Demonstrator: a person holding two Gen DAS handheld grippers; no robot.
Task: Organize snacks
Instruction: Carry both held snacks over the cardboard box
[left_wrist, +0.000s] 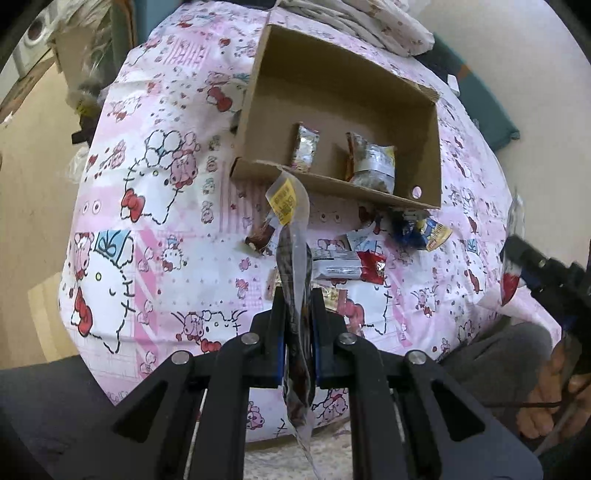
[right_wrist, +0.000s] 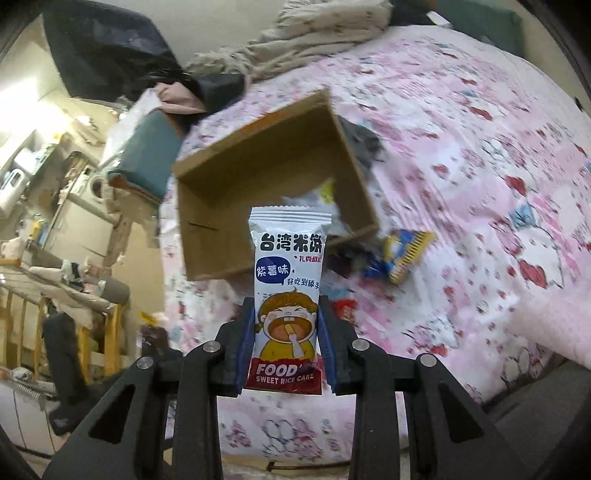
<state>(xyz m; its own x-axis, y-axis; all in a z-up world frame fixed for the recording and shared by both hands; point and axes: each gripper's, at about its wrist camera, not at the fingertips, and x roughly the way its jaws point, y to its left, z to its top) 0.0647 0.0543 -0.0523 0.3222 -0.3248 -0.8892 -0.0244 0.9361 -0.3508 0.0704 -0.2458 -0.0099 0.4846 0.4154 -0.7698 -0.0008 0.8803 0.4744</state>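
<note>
An open cardboard box (left_wrist: 266, 92) lies on the pink cartoon bedsheet (left_wrist: 159, 221) with two snack packs (left_wrist: 373, 162) inside. My left gripper (left_wrist: 298, 299) is shut on a clear snack packet with a yellow label (left_wrist: 291, 236), held edge-on in front of the box. Several loose snacks (left_wrist: 369, 264) lie on the sheet below the box. My right gripper (right_wrist: 286, 314) is shut on a white sweet rice cake pack (right_wrist: 286, 291), held upright before the box (right_wrist: 207, 206). The right gripper also shows in the left wrist view (left_wrist: 532, 273), at the right edge.
A blue and yellow snack (right_wrist: 404, 254) lies right of the box. Folded bedding (left_wrist: 369, 26) sits behind the box. A teal cushion (left_wrist: 487, 107) lies at the bed's far right. The floor and clutter (right_wrist: 55, 206) are to the left. A person's knee (left_wrist: 517, 350) is at the bed's near edge.
</note>
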